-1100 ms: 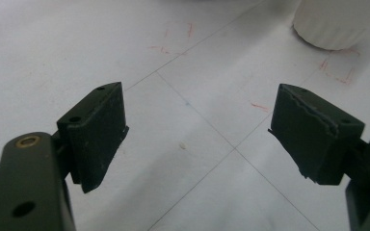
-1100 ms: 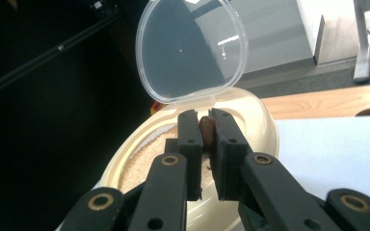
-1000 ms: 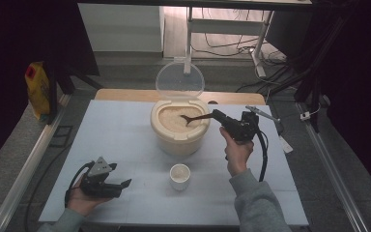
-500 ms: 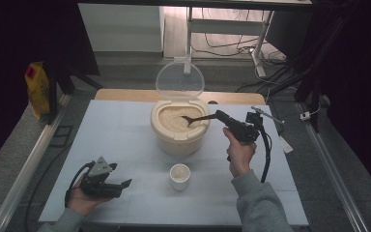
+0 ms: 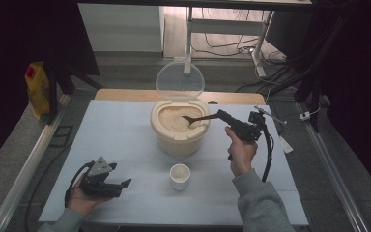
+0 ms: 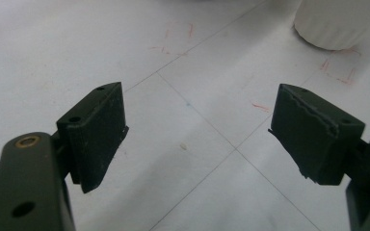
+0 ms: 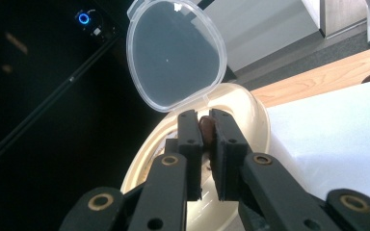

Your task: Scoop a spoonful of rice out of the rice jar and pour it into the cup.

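Right gripper [image 5: 222, 116] held above the right rim of the cream tub [image 5: 178, 137], jaws closed tight on the handle of a brown spoon [image 5: 200, 118]; in the right gripper view the handle end [image 7: 206, 129] sits pinched between the two black jaws with almost no gap. Spoon bowl reaches left and down into the rice [image 5: 173, 120] that fills the tub, tip touching the grain surface near the middle. Tub stands at the back centre of the white table [image 5: 121, 140], its clear lid [image 5: 179, 81] hinged up and standing upright behind it. Small white cup [image 5: 179, 175] sits in front of the tub, apart from it, nearer the person. Left gripper [image 5: 117, 185] rests low at the front left of the table, well apart from tub and cup, jaws spread wide and holding nothing; the left gripper view shows bare table between them, with the cup's base [image 6: 337, 21] at the upper right.
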A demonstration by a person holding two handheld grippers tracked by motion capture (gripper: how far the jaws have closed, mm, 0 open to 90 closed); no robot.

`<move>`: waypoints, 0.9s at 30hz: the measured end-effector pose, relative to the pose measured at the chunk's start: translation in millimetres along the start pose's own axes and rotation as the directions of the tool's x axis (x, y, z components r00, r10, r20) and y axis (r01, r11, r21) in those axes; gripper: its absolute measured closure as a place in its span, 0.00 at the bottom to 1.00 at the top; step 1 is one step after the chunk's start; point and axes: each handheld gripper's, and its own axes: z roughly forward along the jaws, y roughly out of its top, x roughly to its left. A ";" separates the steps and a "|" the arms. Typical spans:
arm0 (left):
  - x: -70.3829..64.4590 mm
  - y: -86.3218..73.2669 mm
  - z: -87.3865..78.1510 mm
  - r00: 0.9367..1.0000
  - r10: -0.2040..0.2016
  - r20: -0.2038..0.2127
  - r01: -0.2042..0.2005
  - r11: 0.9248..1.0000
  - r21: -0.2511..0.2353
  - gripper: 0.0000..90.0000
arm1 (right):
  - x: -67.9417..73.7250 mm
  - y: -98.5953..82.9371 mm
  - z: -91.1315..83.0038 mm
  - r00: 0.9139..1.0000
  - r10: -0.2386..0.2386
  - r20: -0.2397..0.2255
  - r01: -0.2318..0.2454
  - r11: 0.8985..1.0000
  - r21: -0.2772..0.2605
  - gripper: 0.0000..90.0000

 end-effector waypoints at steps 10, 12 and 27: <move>-0.5 0.0 0.7 1.000 0.000 -0.001 0.000 1.000 0.001 0.22 | -2.3 4.3 -4.6 1.000 0.025 -0.015 -0.025 1.000 -0.014 0.92; -0.4 0.1 0.8 1.000 0.000 -0.002 0.000 1.000 0.001 0.22 | -2.6 5.0 -5.5 0.999 0.035 -0.021 -0.036 0.999 -0.024 0.92; -0.5 0.1 1.0 1.000 0.002 -0.006 -0.002 1.000 0.004 0.22 | -10.0 8.2 -10.4 0.992 0.118 -0.049 -0.119 0.993 -0.025 0.92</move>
